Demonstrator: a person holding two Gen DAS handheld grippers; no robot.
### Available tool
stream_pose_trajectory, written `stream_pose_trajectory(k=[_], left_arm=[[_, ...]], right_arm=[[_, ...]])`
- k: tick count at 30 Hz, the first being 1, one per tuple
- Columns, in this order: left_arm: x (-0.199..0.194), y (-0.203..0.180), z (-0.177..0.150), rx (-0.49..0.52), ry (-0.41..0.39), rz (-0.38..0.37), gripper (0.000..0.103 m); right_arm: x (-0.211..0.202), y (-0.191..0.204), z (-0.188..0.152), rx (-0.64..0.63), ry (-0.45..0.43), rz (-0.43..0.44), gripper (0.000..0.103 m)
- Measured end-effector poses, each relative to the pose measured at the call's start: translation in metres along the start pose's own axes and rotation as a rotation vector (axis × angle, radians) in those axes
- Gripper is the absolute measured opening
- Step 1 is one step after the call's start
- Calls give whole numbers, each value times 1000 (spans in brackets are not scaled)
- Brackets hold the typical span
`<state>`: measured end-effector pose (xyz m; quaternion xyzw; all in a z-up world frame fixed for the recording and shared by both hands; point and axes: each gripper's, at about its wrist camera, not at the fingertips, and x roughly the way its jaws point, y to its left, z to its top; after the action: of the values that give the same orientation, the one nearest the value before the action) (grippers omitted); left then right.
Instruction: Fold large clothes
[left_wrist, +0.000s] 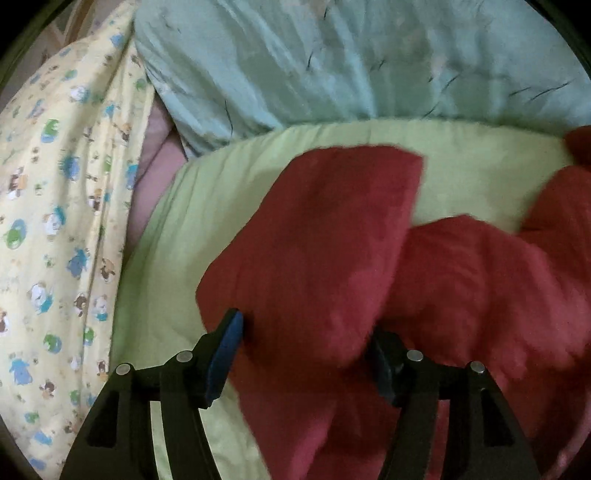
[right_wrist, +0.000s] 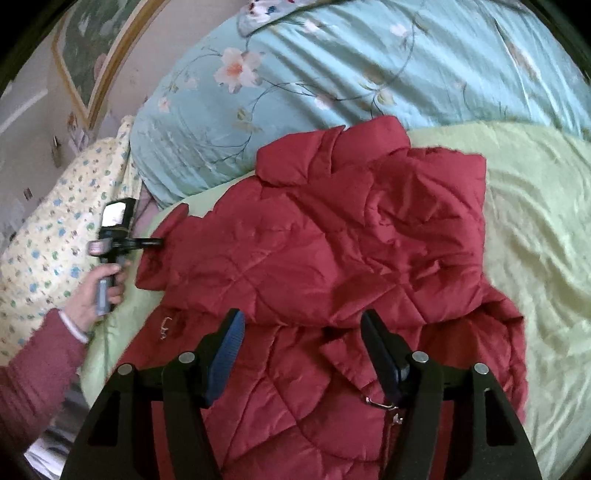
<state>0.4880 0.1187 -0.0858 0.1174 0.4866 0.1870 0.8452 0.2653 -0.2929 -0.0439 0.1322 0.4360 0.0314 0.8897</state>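
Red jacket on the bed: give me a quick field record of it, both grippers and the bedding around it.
jacket: red quilted jacket, partly folded, lying on the green sheet
left gripper: jaws apart, a fold of jacket between them, pads not clearly pressing it; in the right wrist view it sits at the jacket's left edge
right gripper: open, nothing held, over the jacket's lower middle
left hand: on the gripper's handle
bedding: blue floral quilt beyond the jacket; yellow printed quilt to its left

both wrist views tilt down, sharing the red jacket (right_wrist: 332, 236); left closer, perhaps blurred.
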Motion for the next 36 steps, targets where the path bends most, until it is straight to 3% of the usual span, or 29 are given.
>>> stream_pose_trajectory(k=[1,3,4,6,15,20,25,28,36], left_arm=[[9,-1,5,-9,11,0,46],[17,-1,10,-26,24,-16,28],[17,0,12,-39,20,-34,20],[5,8,12,-62,-12,-78,15],[-98,20,-42,-151,-187,-378,12],[-153,-9,-66,-119,-267,-528,12],[-198,-56,-87,-27,-346,-630,13],[-207,-87,-98,32,-357,-669,13],[-180,-155,-103,103,-272,-747,13]], right_arm=[[0,-3,1,13,-2,2,68],[-2,-7,3,23,-15,-7,68],[-4,-8,4,25,-26,-12,68],[-10,-10,6,25,-48,-17,68],[-8,-8,5,22,-49,-22,68],[-4,-4,3,6,-38,-48,68],[-6,-9,4,34,-37,-29,68],[-10,-15,5,69,-49,-3,68],[-19,-43,9,237,-79,156,69]])
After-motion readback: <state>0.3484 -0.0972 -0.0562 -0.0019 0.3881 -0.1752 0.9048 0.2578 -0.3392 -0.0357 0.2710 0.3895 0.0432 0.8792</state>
